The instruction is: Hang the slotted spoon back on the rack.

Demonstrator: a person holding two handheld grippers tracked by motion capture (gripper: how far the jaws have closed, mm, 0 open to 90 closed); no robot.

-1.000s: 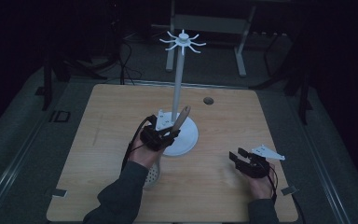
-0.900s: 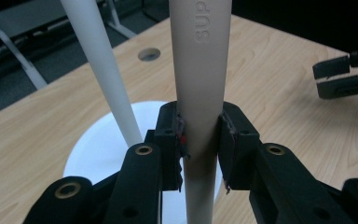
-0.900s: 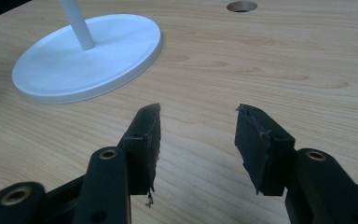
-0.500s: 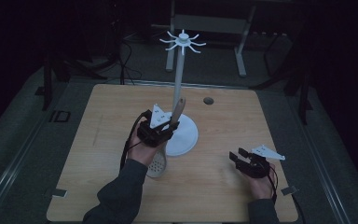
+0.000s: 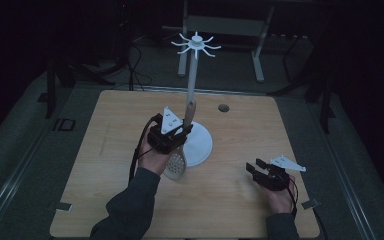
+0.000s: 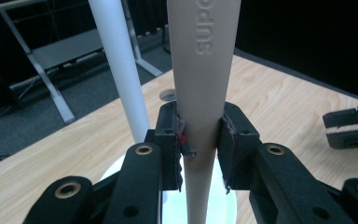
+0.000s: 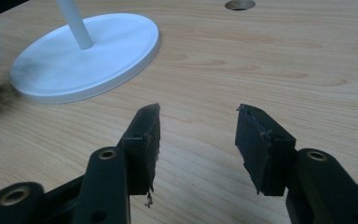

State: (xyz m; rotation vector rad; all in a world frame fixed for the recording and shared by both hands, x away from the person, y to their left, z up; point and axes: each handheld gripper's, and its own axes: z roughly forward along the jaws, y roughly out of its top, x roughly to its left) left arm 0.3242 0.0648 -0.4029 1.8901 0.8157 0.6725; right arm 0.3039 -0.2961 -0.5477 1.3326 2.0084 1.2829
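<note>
Since the earlier picture my left gripper [image 5: 172,135] has carried the slotted spatula [image 5: 179,152] a little toward me and to my left, off the front of the stand's round base [image 5: 200,145], and the handle now stands steeper; my right gripper [image 5: 265,175] has kept its place. Taking the white rack stand [image 5: 191,90] as the landmark: nearest to me, the right gripper rests on the wooden table [image 5: 105,200], well apart from the base on its right, jaws spread wide with nothing between them, as the right gripper view confirms [image 7: 198,135]. Next, the spatula's perforated head hangs just in front of the base's near-left edge. My left gripper is clamped on the beige handle [image 6: 200,116], both pads pressing its sides; the handle rises just beside the stand's post [image 6: 119,70], to its right in the left gripper view. Beyond the base, a round hole [image 5: 223,107] sits in the tabletop. The hook crown [image 5: 196,44] tops the post.
</note>
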